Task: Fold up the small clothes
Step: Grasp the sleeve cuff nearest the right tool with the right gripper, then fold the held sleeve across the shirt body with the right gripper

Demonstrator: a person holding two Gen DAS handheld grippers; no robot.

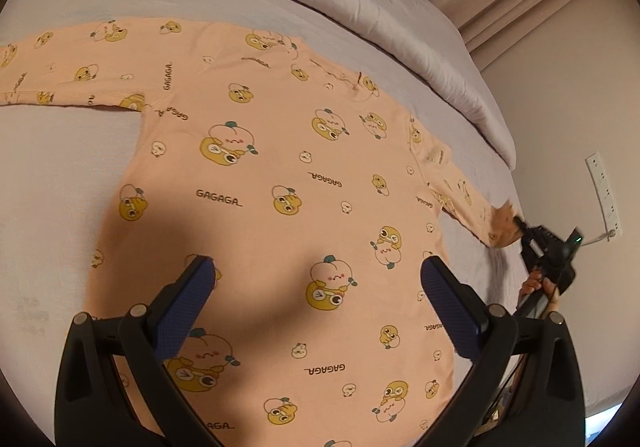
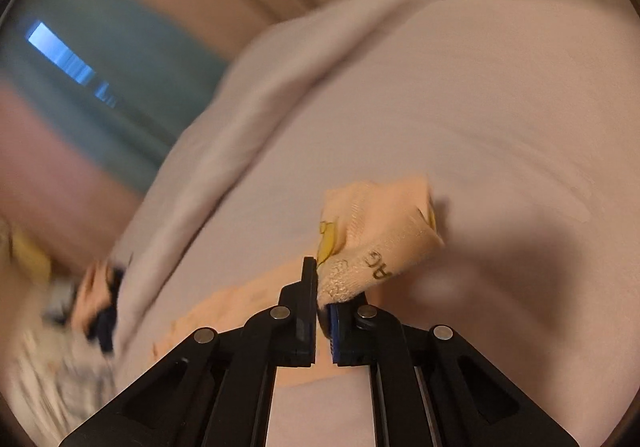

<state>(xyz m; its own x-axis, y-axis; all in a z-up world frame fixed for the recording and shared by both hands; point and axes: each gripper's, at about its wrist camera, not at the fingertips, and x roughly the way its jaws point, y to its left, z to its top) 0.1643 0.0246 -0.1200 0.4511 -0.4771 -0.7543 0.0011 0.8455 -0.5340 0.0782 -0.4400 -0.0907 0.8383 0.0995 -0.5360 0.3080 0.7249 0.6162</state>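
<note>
We see the peach printed shirt (image 1: 280,175) spread flat on the bed (image 1: 60,167). Our left gripper (image 1: 318,279) hovers above its body, fingers wide apart. Our right gripper (image 2: 323,287) pinches the sleeve cuff (image 2: 376,235) at the bed's edge.

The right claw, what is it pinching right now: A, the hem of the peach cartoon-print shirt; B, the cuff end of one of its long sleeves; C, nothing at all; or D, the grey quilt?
B: the right claw is shut on the cuff end of a sleeve of the peach cartoon-print long-sleeved shirt, lifting it off the bed.
</note>
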